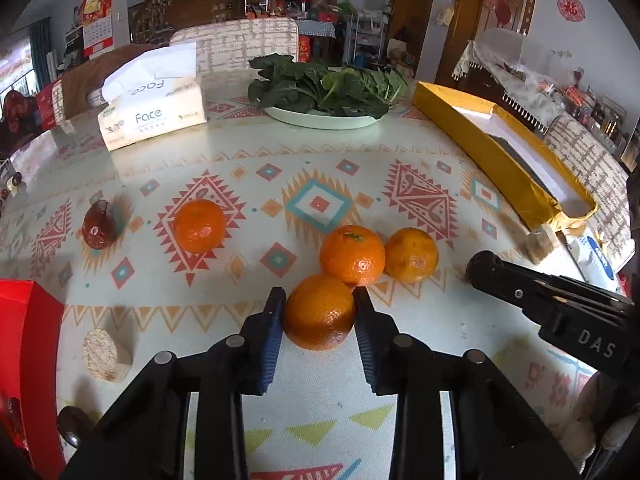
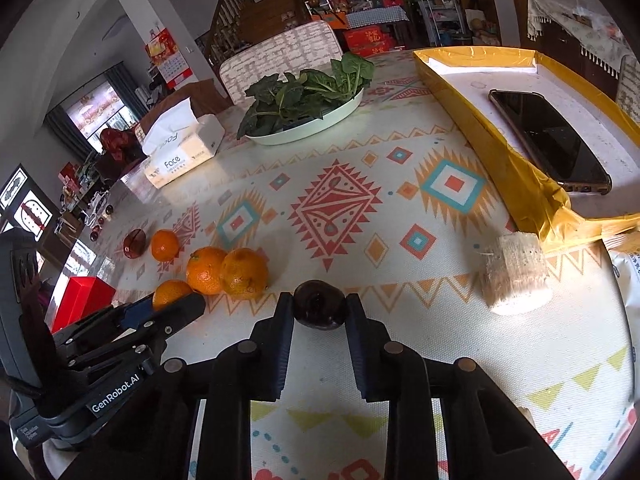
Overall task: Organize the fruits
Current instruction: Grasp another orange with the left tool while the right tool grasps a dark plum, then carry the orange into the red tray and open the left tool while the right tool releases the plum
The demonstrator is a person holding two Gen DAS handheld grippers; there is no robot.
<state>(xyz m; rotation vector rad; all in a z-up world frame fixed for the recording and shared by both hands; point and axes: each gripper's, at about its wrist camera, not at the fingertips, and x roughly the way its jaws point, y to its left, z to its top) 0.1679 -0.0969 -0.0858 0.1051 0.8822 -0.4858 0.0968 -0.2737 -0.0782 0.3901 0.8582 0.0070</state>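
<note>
Orange mandarin point(image 1: 320, 312) sitting pinched between the left gripper point(image 1: 320, 300) fingers, touching two others point(image 1: 352, 254), apparently for grouping. Dark red jujube point(image 2: 319, 307) gripped likewise in the right gripper point(image 2: 319, 306), probably heading toward its twin point(image 2: 134, 243) beyond the fourth mandarin point(image 2: 165, 245).

Patterned table point(image 1: 320, 160) bears oranges point(image 1: 200, 225), tissues point(image 1: 154, 118), perhaps dates point(image 1: 98, 229)

Orange mandarins point(image 1: 319, 312) on counter point(image 2: 400, 208) w/ cream cloth, red-teal-orange geometric diamonds. Dark red jujube point(image 1: 97, 226), dark brown fruit point(image 2: 319, 307); yellow tray point(image 2: 480, 128), red box point(image 1: 28, 352), green leaves point(image 1: 324, 88), black hand-held grippers w/ blue pads point(image 1: 269, 344).
</note>
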